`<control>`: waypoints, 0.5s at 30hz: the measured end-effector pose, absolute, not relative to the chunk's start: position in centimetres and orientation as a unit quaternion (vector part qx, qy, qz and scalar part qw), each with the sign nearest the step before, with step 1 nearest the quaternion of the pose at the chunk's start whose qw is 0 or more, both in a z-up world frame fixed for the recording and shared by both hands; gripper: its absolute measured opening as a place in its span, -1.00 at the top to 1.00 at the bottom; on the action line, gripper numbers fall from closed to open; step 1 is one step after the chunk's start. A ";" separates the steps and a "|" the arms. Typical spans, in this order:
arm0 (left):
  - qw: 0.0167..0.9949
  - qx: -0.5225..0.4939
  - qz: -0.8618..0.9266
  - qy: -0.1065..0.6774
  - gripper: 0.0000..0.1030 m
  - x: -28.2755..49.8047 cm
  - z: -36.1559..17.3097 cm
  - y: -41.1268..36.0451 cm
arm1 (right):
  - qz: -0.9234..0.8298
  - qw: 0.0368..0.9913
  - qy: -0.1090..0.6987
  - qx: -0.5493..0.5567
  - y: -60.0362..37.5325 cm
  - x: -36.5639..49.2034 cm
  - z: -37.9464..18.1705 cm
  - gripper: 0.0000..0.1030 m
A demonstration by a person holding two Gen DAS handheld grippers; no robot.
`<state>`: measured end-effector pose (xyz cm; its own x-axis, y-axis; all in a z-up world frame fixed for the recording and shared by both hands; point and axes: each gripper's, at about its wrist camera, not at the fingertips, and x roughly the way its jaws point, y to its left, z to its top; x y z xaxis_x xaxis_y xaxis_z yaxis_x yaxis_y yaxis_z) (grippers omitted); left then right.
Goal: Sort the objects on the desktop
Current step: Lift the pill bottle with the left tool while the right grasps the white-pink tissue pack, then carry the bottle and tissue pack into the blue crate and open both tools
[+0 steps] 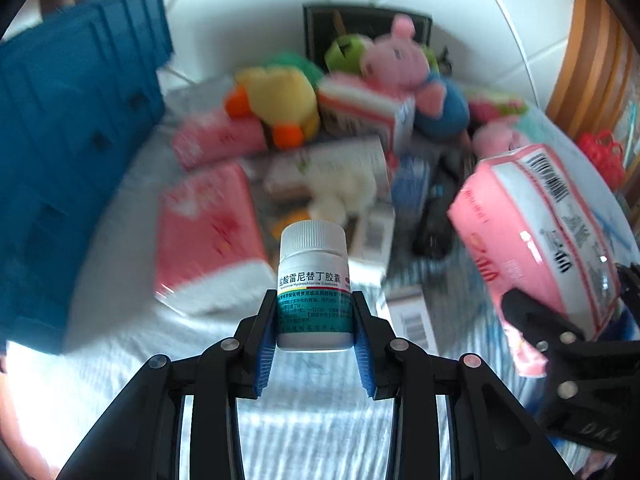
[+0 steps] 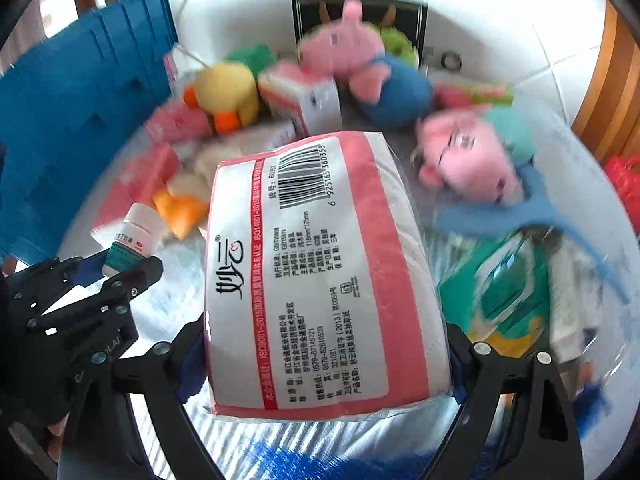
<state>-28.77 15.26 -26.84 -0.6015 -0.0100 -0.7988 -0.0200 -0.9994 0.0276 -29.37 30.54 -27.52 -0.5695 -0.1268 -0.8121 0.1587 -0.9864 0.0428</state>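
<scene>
My left gripper is shut on a white medicine bottle with a green label, held upright above the table; both also show in the right wrist view, the bottle at the left. My right gripper is shut on a pink and white tissue pack, held up above the table; the pack also shows at the right of the left wrist view. Behind lies a blurred pile: a yellow duck plush, a pink pig plush, more pink tissue packs and medicine boxes.
A blue plastic crate stands at the left. A second pink pig plush and a green package lie at the right. A striped cloth covers the table. White floor tiles and a black-framed picture are behind.
</scene>
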 end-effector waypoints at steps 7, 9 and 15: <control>-0.043 -0.379 0.924 0.008 0.35 -27.8 -19.2 13.4 | -0.918 0.093 0.022 0.385 30.5 -29.1 -20.1 -0.76; -0.060 -0.360 0.931 0.005 0.35 -27.1 -17.2 12.8 | -0.926 0.101 0.025 0.362 30.3 -28.9 -17.9 -0.76; -0.120 -0.308 0.944 0.001 0.35 -23.9 -12.0 10.5 | -0.942 0.145 0.033 0.302 28.7 -28.3 -13.1 -0.77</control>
